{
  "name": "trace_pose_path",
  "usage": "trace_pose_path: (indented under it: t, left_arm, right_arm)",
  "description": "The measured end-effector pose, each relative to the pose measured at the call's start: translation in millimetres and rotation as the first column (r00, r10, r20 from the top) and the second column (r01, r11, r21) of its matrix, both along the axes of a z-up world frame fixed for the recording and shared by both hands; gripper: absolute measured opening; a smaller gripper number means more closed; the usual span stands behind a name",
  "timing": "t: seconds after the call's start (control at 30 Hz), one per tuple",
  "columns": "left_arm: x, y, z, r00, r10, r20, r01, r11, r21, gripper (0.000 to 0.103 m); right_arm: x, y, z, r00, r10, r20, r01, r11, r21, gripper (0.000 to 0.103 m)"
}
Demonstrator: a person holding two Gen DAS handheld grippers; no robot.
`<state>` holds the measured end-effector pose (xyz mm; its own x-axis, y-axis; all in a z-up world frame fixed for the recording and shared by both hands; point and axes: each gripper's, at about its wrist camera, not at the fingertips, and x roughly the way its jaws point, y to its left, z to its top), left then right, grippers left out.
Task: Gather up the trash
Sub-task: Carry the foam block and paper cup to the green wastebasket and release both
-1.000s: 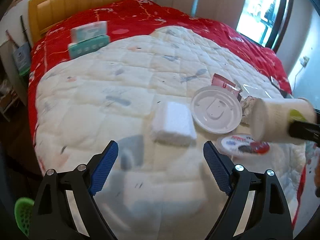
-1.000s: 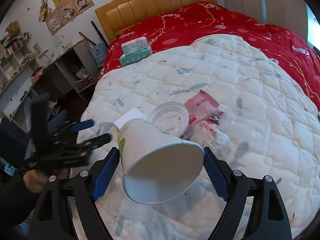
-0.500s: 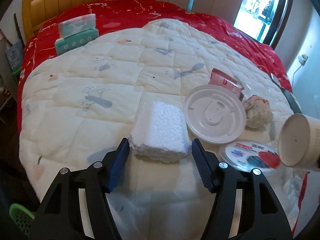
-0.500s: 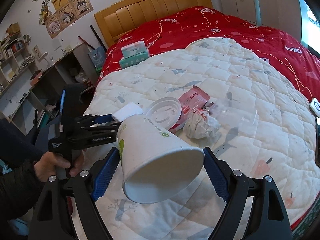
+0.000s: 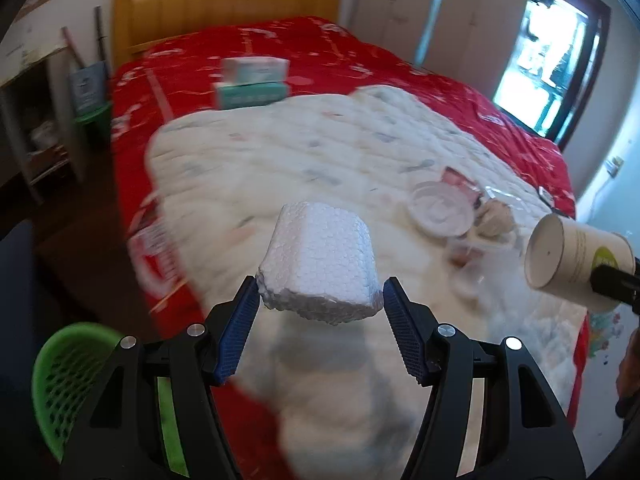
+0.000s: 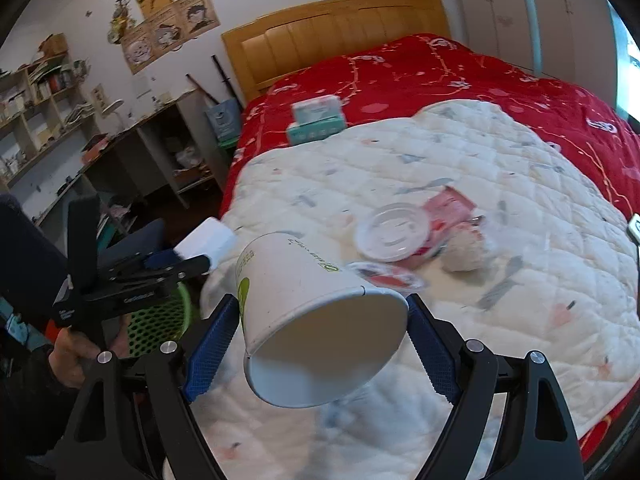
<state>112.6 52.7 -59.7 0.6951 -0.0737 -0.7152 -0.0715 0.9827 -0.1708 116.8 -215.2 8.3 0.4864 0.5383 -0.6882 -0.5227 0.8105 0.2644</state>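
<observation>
My left gripper (image 5: 319, 320) is shut on a white foam block (image 5: 320, 264) and holds it in the air above the bed's near left edge; the block also shows in the right wrist view (image 6: 206, 242). My right gripper (image 6: 320, 344) is shut on a white paper cup (image 6: 316, 320) with green print, held on its side; the cup also shows in the left wrist view (image 5: 576, 260). On the white quilt (image 6: 520, 184) lie a white plastic lid (image 6: 392, 232), a pink wrapper (image 6: 448, 208), a crumpled paper ball (image 6: 464, 256) and a small red-printed lid (image 6: 384, 276).
A green mesh basket (image 5: 68, 376) stands on the floor at the lower left, below my left gripper; it also shows in the right wrist view (image 6: 160, 320). Two tissue boxes (image 5: 252, 84) sit on the red bedspread near the wooden headboard (image 5: 224, 4). Shelves stand to the left.
My left gripper closed on the foam block, lifted it off the quilt and swung left toward the bed's edge. The right gripper kept hold of the cup and pulled back a little.
</observation>
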Motion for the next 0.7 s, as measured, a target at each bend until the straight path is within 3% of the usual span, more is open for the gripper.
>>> trace_pose_path:
  t: [0.3,0.7]
  left_arm:
    - [-90,78,-17,0.98,0.191,-0.049,-0.189,0.981,0.047,0.063]
    - [-141,142,-61,0.93,0.328,-0.169,-0.331,0.943,0.008,0.065]
  right_arm:
    - [-36,59,-1,0.994,0.108,-0.006,-0.108,0.994,-0.001,0.081]
    - [-62,132,-8,0.97,0.239,-0.034,-0.239,0.971,0.011,0.081]
